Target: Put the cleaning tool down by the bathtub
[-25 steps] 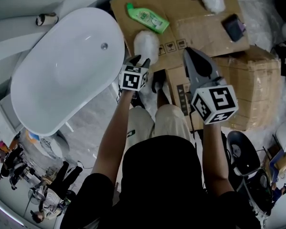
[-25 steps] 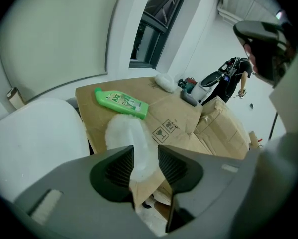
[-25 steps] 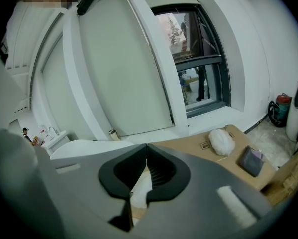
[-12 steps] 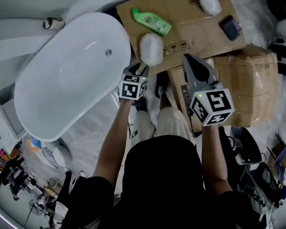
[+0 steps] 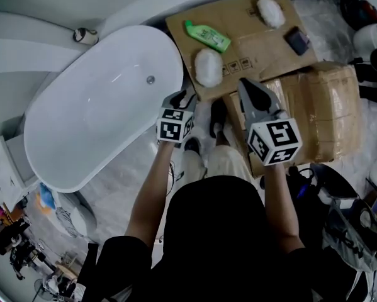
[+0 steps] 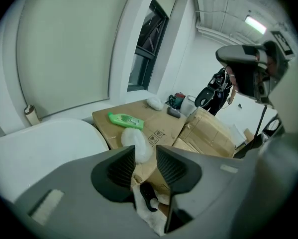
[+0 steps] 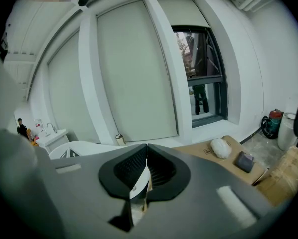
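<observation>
The white oval bathtub (image 5: pixel 100 99) fills the left of the head view. Beside its right rim a white fluffy cleaning pad (image 5: pixel 208 67) lies on flat cardboard (image 5: pixel 251 39), close to a green bottle (image 5: pixel 207 36). My left gripper (image 5: pixel 182 97) hovers just short of the pad, apart from it. In the left gripper view the left gripper (image 6: pixel 145 156) shows its jaws apart and closing, with nothing between them; the pad (image 6: pixel 136 141) shows beyond the gap. My right gripper (image 5: pixel 248 83) hangs over the boxes. The right gripper (image 7: pixel 147 153) is shut, with nothing seen in it.
A second white pad (image 5: pixel 270 11) and a dark pouch (image 5: pixel 297 39) lie farther back on the cardboard. Wrapped cardboard boxes (image 5: pixel 326 112) stand to the right. A paper roll (image 5: pixel 84 35) sits on the ledge behind the tub. The person's shoes (image 5: pixel 218 109) are below the grippers.
My left gripper has drawn back from the white pad, which stays on the cardboard by the tub. Both grippers sit lower in the head view as it shifted.
</observation>
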The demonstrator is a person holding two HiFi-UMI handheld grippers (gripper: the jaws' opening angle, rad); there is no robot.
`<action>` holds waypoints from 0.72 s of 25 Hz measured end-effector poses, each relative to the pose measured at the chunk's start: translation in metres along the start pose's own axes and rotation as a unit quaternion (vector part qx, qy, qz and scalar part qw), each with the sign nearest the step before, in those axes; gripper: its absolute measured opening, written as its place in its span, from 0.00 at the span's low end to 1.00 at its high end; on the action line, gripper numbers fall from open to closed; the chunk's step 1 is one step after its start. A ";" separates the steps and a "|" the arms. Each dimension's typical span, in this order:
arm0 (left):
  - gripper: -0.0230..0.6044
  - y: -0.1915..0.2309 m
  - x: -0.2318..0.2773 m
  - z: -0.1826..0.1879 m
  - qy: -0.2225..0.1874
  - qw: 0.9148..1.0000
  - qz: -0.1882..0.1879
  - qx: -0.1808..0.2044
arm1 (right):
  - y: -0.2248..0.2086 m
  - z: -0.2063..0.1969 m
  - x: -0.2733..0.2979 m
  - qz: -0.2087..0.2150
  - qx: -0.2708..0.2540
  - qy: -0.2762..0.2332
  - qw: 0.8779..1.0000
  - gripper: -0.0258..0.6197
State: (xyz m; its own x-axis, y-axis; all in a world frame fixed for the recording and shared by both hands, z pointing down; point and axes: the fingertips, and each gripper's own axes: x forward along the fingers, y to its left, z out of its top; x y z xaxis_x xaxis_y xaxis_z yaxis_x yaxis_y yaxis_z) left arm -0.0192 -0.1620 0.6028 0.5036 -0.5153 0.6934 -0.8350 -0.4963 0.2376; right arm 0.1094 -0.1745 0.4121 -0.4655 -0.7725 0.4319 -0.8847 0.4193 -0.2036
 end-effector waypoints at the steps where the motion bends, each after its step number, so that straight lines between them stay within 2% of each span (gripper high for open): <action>1: 0.24 0.000 -0.010 0.000 -0.008 1.000 0.000 0.001 | 0.008 0.001 -0.005 -0.001 -0.004 -0.005 1.000 0.05; 9: 0.24 -0.003 -0.090 0.004 -0.068 0.997 -0.003 0.022 | 0.069 0.007 -0.048 -0.015 -0.027 -0.035 0.999 0.05; 18: 0.22 -0.014 -0.164 -0.006 -0.117 0.992 -0.007 0.041 | 0.119 -0.003 -0.100 -0.035 -0.038 -0.063 0.997 0.05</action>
State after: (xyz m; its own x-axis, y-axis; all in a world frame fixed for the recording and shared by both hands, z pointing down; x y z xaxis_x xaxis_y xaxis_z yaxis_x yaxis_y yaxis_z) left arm -0.0913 -0.0661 0.4899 0.5610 -0.6511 0.5112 -0.8113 -0.5551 0.1834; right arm 0.0508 -0.0456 0.3472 -0.4060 -0.8529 0.3281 -0.9131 0.3933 -0.1073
